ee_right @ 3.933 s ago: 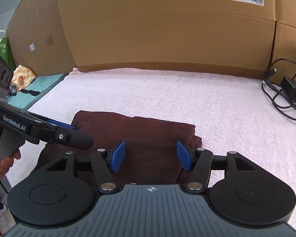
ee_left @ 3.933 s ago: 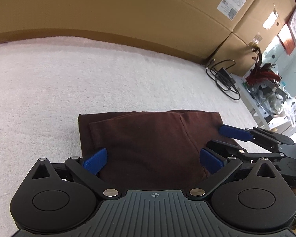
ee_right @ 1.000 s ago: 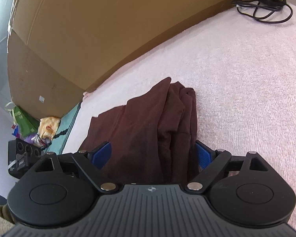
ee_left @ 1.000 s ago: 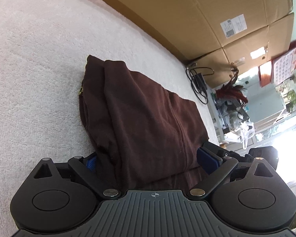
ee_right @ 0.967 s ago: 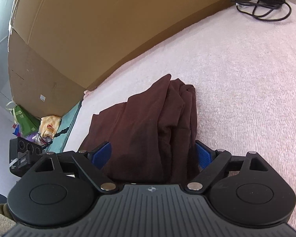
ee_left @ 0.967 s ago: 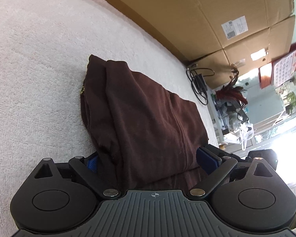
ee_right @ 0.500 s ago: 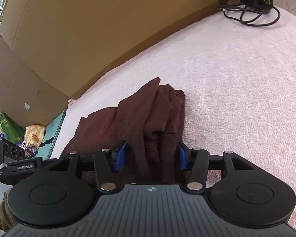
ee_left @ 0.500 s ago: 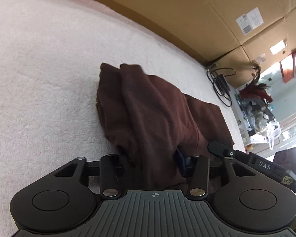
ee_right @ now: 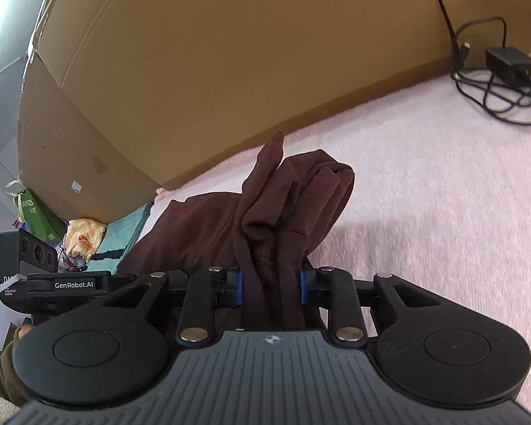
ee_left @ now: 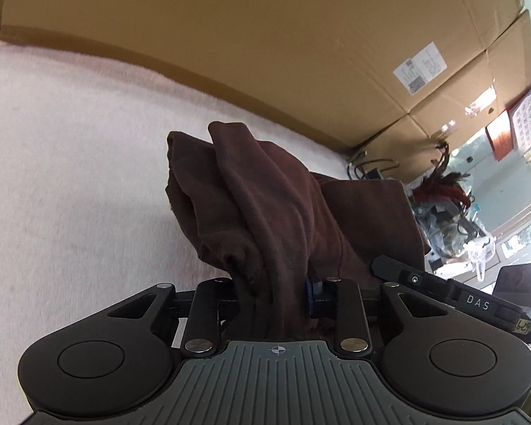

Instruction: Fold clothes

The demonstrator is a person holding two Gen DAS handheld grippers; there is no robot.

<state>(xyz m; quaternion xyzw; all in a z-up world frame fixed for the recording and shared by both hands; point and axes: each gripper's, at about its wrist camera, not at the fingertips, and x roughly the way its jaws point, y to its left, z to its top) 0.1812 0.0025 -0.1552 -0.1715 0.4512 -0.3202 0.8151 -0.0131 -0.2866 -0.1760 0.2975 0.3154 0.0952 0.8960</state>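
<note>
Garment: dark brown top (ee_left: 265, 205), bunched into thick folds and pulled up off the blanket at the near edge, with the far part sagging back down toward the surface. Same piece from the right wrist view (ee_right: 283, 212), where one pointy corner sticks up above the rest.
Left gripper (ee_left: 276, 294): jaws have just been closing and now they're clamped on a fat wad of the brown fabric. Only one blue pad (ee_left: 311, 292) peeks out; the other is buried under cloth.
Right gripper (ee_right: 270, 283): same deal, jaws have just been closing and both blue pads (ee_right: 237, 285) are squeezing a gathered bundle of the garment between them.
How they sit: each one has its own end of the near edge, so the fabric hangs slung between them. The right one's black finger shows at the right edge of the left view, and the left one shows at the left of the right view.
Blanket: pale fluffy cover (ee_left: 70, 177), pinkish in the right view (ee_right: 442, 194), lying under everything.
Backdrop: big cardboard boxes (ee_left: 265, 35) standing along the far edge.
Cable stuff: black power brick with a looped cord (ee_right: 506, 71), sitting on the blanket by the boxes, well apart from the garment.
Side clutter: green bag (ee_right: 35, 219) and a yellowish cloth (ee_right: 85, 237) off past the left edge.
</note>
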